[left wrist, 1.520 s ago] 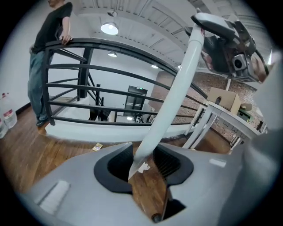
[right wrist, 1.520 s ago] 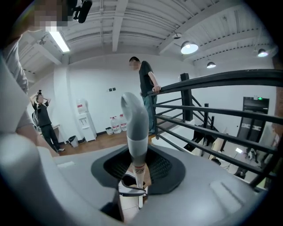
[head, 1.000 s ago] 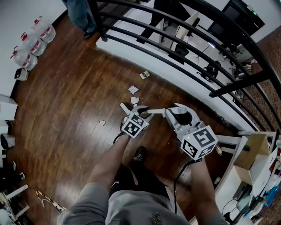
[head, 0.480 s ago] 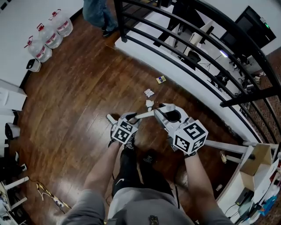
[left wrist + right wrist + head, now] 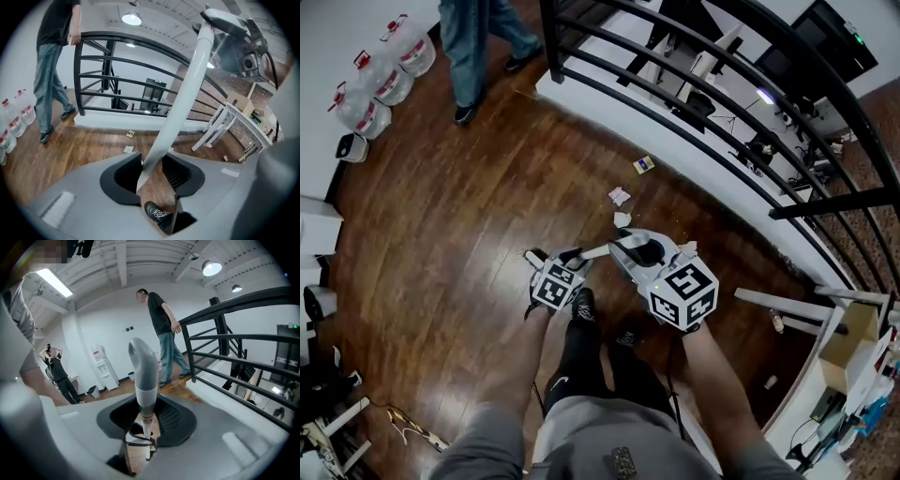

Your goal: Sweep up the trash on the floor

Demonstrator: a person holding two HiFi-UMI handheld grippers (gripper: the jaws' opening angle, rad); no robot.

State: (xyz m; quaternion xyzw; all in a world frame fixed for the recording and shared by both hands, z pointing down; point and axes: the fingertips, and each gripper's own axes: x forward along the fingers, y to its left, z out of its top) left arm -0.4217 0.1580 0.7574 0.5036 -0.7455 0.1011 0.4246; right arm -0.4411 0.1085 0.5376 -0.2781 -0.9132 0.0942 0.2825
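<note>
Trash lies on the wood floor by the white ledge: a yellow scrap (image 5: 644,165), a white paper (image 5: 620,196) and a second white scrap (image 5: 622,219). The yellow scrap (image 5: 130,134) and a white scrap (image 5: 127,149) also show in the left gripper view. A long white handle (image 5: 598,249) runs between both grippers. My left gripper (image 5: 555,256) is shut on its lower part (image 5: 180,98). My right gripper (image 5: 626,246) is shut near its grey curved end (image 5: 142,364). The tool's lower end is hidden.
A black railing (image 5: 703,108) on a white ledge borders the floor ahead and to the right. A bystander in jeans (image 5: 469,42) walks at the top left, near water bottles (image 5: 380,80). A white table frame (image 5: 783,305) stands on the right. My shoes (image 5: 582,305) are just below the grippers.
Both grippers have shifted left and a little lower in the head view, carrying the handle. The trash now lies closer ahead of them. The bystander has stepped away from the railing.
</note>
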